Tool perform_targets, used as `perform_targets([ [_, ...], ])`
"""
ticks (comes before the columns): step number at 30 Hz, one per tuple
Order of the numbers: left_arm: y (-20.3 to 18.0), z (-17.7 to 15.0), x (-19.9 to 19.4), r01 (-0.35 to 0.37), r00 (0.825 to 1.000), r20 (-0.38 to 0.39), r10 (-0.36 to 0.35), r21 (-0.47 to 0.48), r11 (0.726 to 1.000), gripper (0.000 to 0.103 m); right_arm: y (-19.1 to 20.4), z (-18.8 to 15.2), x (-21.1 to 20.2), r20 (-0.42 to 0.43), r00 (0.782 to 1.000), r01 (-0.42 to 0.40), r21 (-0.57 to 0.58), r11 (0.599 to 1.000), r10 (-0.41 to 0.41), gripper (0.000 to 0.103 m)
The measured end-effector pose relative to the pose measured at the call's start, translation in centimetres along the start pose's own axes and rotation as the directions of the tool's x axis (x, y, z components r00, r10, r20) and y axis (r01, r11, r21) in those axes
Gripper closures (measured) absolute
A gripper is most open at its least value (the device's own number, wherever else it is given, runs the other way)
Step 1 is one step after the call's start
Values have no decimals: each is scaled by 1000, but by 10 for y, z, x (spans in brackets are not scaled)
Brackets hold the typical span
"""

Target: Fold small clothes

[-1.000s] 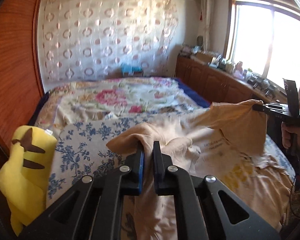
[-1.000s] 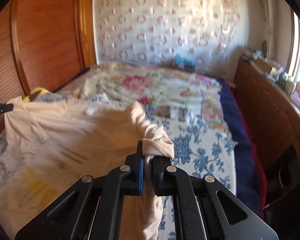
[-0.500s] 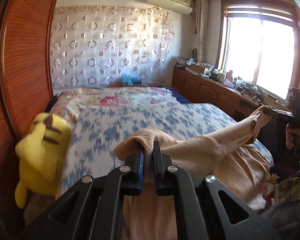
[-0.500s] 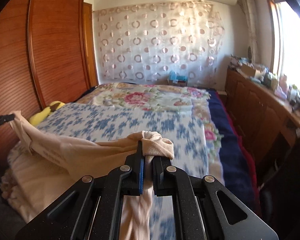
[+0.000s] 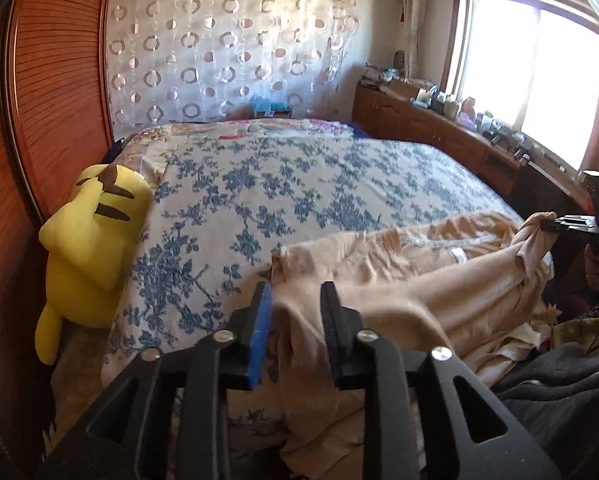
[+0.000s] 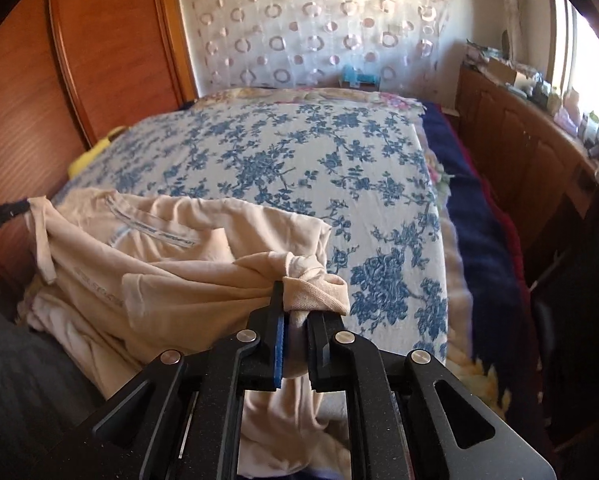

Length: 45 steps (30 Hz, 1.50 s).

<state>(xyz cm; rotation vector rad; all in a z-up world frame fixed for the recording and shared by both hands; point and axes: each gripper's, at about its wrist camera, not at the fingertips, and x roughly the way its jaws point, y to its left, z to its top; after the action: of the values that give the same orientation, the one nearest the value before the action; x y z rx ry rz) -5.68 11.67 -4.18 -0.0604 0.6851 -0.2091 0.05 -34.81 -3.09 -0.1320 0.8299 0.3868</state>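
The left gripper (image 5: 295,300) has just been opening; the beige cotton garment (image 5: 411,276) lies loose between its parted jaws. The right gripper (image 6: 295,300) is closed on a bunched corner of the garment. The garment lies at the near edge of the blue-flowered bed (image 6: 299,148); beyond it the bedspread is free. A yellow plush toy (image 5: 91,240) sits at the bed's left edge.

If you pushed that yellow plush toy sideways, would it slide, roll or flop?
The plush toy would probably flop: it slumps against the wooden panel, so it looks soft. It likely weighs little for its bulk. The quilt would probably drag on it rather than let it slide.
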Motion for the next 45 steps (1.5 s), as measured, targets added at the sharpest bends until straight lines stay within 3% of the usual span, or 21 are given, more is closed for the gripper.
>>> perform_targets([
  [2, 4, 5, -6, -20, 1000, 21, 20, -2, 1000, 64, 3, 9, -7, 17, 1000, -6, -43, 999, 7, 90],
  [3, 5, 6, -7, -20, 999, 25, 20, -4, 1000, 63, 3, 9, -7, 17, 1000, -6, -43, 999, 7, 80],
  [4, 6, 9, -7, -19, 1000, 24, 19, -3, 1000, 61, 5, 13, -12, 37, 999, -6, -60, 998, 8, 64],
  [6, 7, 14, -1, -30, 999, 20, 30, 6, 1000, 58, 5, 18, -17, 56, 998, -10, -64, 998, 14, 53],
  [18, 15, 36, 49, -37, 999, -39, 38, 29, 999, 57, 7, 55, -18, 114, 992, -45, -103, 994, 57, 50],
  [28, 17, 33, 71, -43, 995, -83, 46, 28, 999, 57, 10, 65, -52, 149, 983, -91, -115, 989, 108, 44],
  [35, 18, 32, 74, -47, 995, -91, 49, 24, 999, 57, 3, 51, -47, 35, 999, -31, -92, 995, 34, 43],
  [41, 18, 32, 77, -45, 994, -95, 47, 21, 999, 57, -11, 31, -35, -70, 998, 3, -61, 998, -7, 40],
  [45, 16, 31, 82, -47, 993, -107, 50, 26, 999, 57, -16, 27, -32, -61, 998, 19, -48, 999, -22, 40],
])
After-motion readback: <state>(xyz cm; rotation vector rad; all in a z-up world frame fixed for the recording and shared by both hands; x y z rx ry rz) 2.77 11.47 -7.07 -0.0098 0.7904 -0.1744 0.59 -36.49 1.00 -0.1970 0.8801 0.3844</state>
